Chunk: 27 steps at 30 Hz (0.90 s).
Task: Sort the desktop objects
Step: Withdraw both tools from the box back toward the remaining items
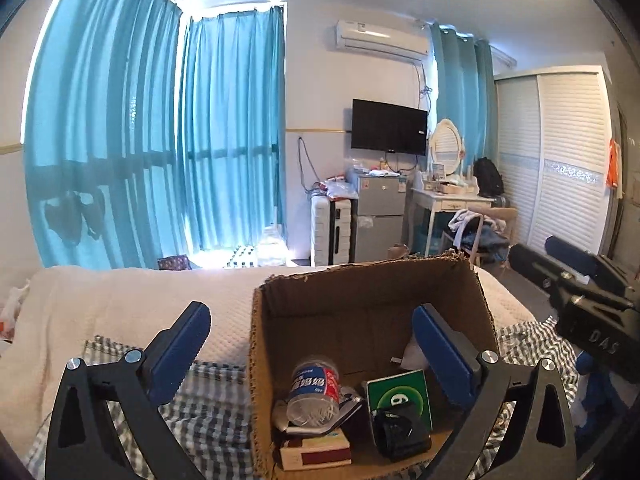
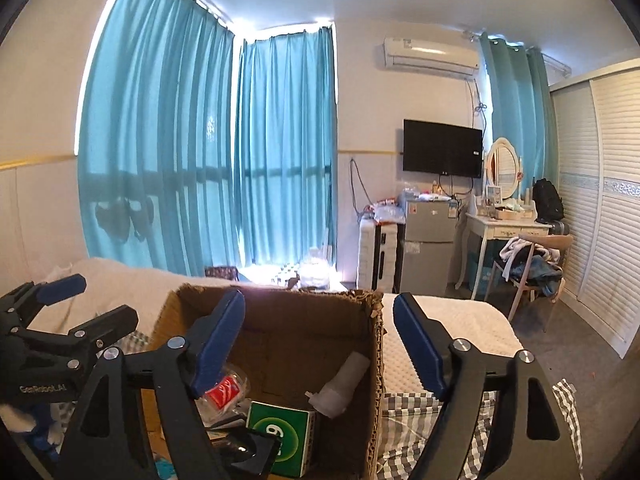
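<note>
1. My left fingers [image 1: 191, 344] were spread wide and pinched nothing; in the left wrist view the left gripper [image 1: 310, 346] straddled the near-left corner of the cardboard box [image 1: 376, 300], one finger outside over the bed [image 1: 132, 300], the other inside above the contents.
2. In that same view the sorted things lay in the box: a crushed plastic bottle [image 1: 314, 390] resting on a red-and-white carton [image 1: 316, 454], a green card box [image 1: 400, 398] with a white numeral, a black pouch [image 1: 400, 432] leaning against it, and a white object at the back, too blurred to name. The right gripper's black body showed at the far right, beside the box.
3. In the right wrist view my right fingers [image 2: 420, 346] were likewise apart and empty. The right gripper [image 2: 320, 344] straddled the box's right wall [image 2: 376, 360], its left finger over the inside, its right one over the white bedspread.
4. There the green card box sat near the front with a white tube-like bottle [image 2: 340, 384] behind it, tilted against the right wall.
5. I judged the sorting close to finished, since I saw nothing loose on the checked cloth [image 2: 408, 412].
6. The risk lay in my stance: with a finger on each side of a soft, torn wall, any sideways pull could catch the rim and tip the box. Reaching in could also knock the bottle off its carton.
</note>
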{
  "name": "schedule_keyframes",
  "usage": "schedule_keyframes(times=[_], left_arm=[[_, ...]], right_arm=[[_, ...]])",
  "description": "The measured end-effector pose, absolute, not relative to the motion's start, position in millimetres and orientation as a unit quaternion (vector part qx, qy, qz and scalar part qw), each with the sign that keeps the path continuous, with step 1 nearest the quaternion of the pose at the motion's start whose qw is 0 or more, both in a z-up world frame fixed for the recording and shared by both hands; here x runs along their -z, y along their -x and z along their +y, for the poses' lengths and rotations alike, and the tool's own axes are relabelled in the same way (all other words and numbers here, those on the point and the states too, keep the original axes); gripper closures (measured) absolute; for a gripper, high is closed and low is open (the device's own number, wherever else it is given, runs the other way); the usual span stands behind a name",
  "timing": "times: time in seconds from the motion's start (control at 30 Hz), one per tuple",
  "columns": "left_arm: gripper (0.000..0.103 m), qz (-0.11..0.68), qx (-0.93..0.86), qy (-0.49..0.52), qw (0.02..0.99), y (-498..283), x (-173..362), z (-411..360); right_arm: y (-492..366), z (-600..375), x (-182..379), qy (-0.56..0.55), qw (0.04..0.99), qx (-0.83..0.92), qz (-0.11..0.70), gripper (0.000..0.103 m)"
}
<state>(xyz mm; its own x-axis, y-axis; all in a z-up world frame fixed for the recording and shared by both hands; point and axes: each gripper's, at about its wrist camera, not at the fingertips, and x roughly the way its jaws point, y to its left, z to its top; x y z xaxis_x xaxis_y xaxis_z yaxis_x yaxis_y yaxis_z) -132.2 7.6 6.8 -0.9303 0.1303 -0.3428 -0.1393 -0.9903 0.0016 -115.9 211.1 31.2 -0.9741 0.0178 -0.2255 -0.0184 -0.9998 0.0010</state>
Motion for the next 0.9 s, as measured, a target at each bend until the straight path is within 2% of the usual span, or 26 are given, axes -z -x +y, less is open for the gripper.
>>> schedule_keyframes(times=[0.43,0.57,0.7,0.9], left_arm=[[0.000,0.011,-0.987,0.150,0.058,80,-26,-3],[0.000,0.010,-0.986,0.159,0.055,67,-22,-9],[0.000,0.028,-0.986,0.162,0.021,58,-18,-15],[0.000,0.011,-0.983,0.186,-0.002,50,-5,-35]], right_arm=[[62,202,-45,0.093,0.014,-0.996,-0.002,0.014],[47,198,-43,0.089,0.011,-0.996,-0.003,0.005],[35,196,-38,0.093,0.008,-0.996,-0.002,0.000],[22,197,-25,0.107,0.008,-0.994,0.009,0.000]])
